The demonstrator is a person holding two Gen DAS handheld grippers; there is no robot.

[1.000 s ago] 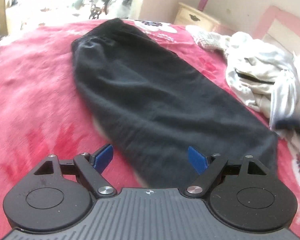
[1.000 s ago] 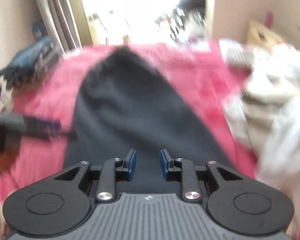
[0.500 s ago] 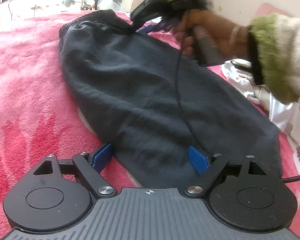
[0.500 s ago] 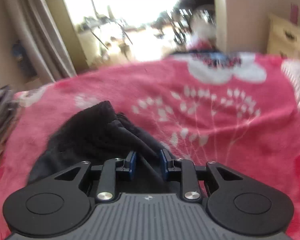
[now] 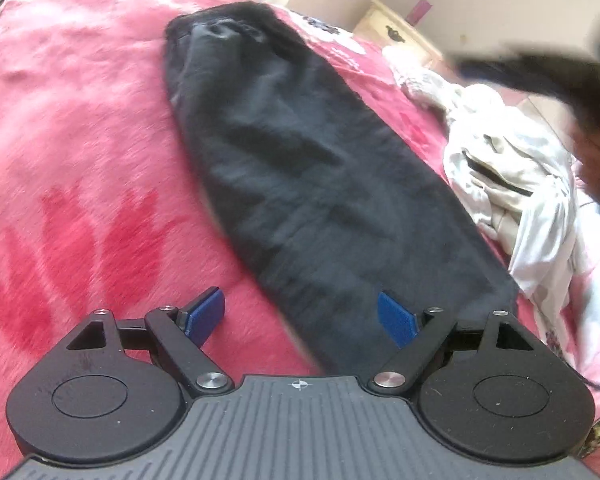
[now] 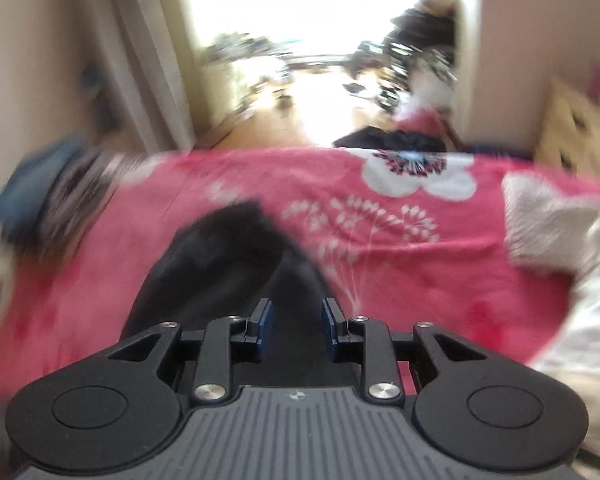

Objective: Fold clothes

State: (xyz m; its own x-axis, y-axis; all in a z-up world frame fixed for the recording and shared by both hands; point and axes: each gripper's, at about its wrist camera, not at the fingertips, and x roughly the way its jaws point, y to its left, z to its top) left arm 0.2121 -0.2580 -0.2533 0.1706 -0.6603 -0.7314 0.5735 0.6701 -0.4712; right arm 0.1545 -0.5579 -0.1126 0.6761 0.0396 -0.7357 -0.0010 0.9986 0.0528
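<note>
Left gripper (image 5: 300, 318) fingers spread, empty, over black garment (image 5: 320, 168); right gripper (image 6: 296, 330) narrow, empty.

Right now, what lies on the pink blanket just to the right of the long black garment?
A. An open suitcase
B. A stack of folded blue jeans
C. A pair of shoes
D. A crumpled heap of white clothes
D: in the left wrist view a crumpled heap of white clothes lies on the pink blanket beside the right edge of the black garment.
</note>
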